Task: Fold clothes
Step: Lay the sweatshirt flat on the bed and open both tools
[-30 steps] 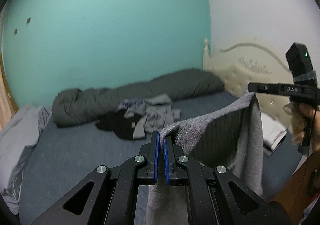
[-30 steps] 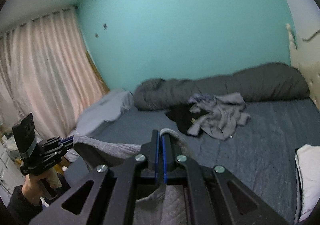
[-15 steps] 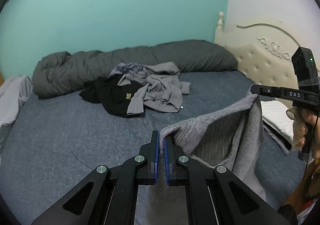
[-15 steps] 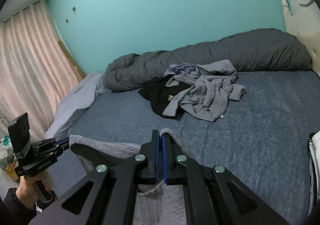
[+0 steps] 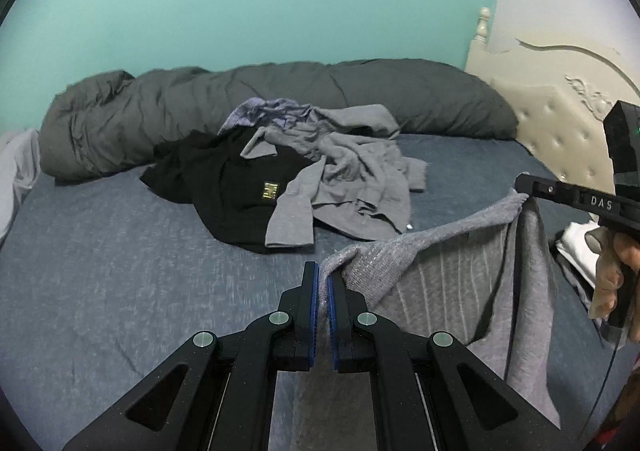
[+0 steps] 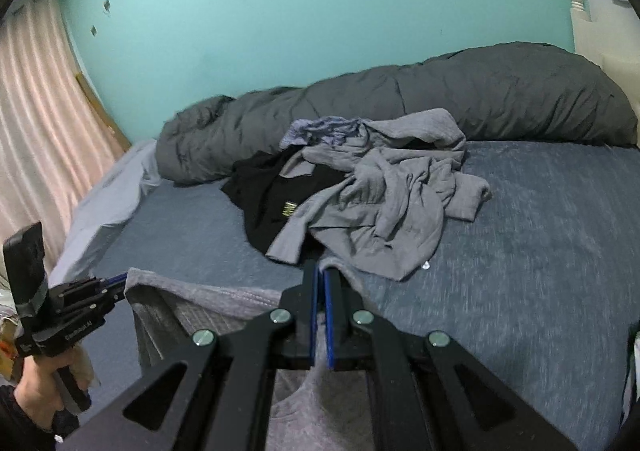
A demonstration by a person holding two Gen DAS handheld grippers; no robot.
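A grey ribbed knit garment (image 5: 448,291) hangs stretched between my two grippers above the near part of the bed. My left gripper (image 5: 323,275) is shut on one top corner of it. My right gripper (image 6: 321,271) is shut on the other corner, and in the left wrist view it shows at the right (image 5: 524,193). In the right wrist view the grey garment (image 6: 192,299) runs left to the left gripper (image 6: 120,283), held by a hand (image 6: 40,383). The garment's lower part drops out of sight below both grippers.
A pile of clothes lies mid-bed: a black top (image 5: 236,191) with a gold mark, a grey sweatshirt (image 5: 352,175), a purple piece (image 5: 264,111). A rolled dark grey duvet (image 5: 280,103) lines the teal wall. A cream headboard (image 5: 560,123) stands right, white cloth (image 5: 576,251) nearby, curtains (image 6: 36,123) left.
Both grippers have come down and forward toward the bed with the grey garment still stretched between them. The pile of clothes now looks closer and lower walls fill less of the view.
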